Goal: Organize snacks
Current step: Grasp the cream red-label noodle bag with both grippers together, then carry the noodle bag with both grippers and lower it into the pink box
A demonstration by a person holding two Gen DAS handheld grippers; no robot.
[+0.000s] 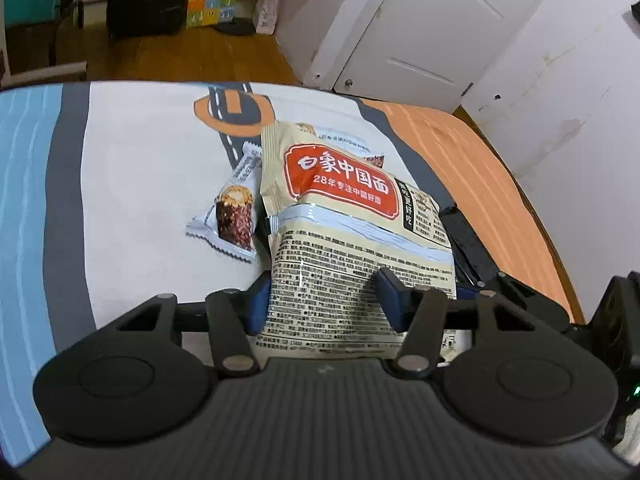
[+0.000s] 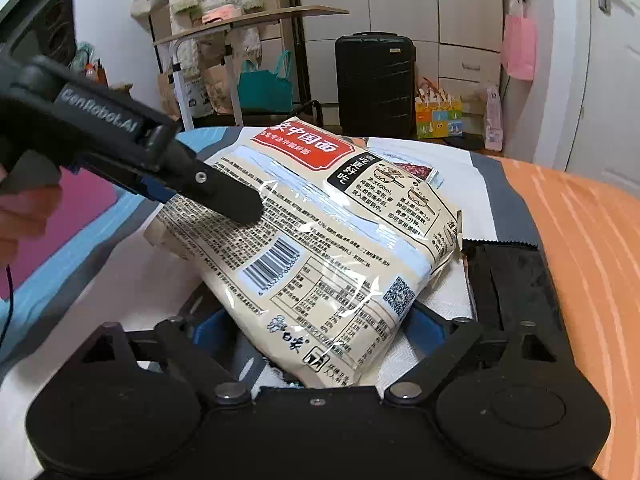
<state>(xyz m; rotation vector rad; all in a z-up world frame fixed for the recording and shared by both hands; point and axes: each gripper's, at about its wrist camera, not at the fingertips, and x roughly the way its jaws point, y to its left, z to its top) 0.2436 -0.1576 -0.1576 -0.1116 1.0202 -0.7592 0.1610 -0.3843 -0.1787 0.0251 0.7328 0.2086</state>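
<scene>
Plainly, the left gripper [image 1: 324, 300] is pinching the near end of the big cream-coloured plastic noodle packet with the red label [image 1: 344, 216], its blue pads [image 1: 390, 300] pressed against either side of the printed back. The right gripper [image 2: 320, 334] is spread wide, with the packet's lower corner lying between its blue pads [image 2: 430, 330]; whether they touch the film I cannot tell.

The risk, as I judge it, is slippage. The glossy film is puffed and crinkly, and a pinch on one end could let the pack slide out or swing. A hard squeeze might crush the noodles inside.

The packet is tilted, held over the white, grey and orange patterned bedcover [image 1: 132, 184]. Its far end hangs above a small silver-wrapped chocolate roll snack [image 1: 234, 220], just beside it, so a drop could land there. A black tray-like object [image 2: 508, 280] lies near its right edge.
</scene>
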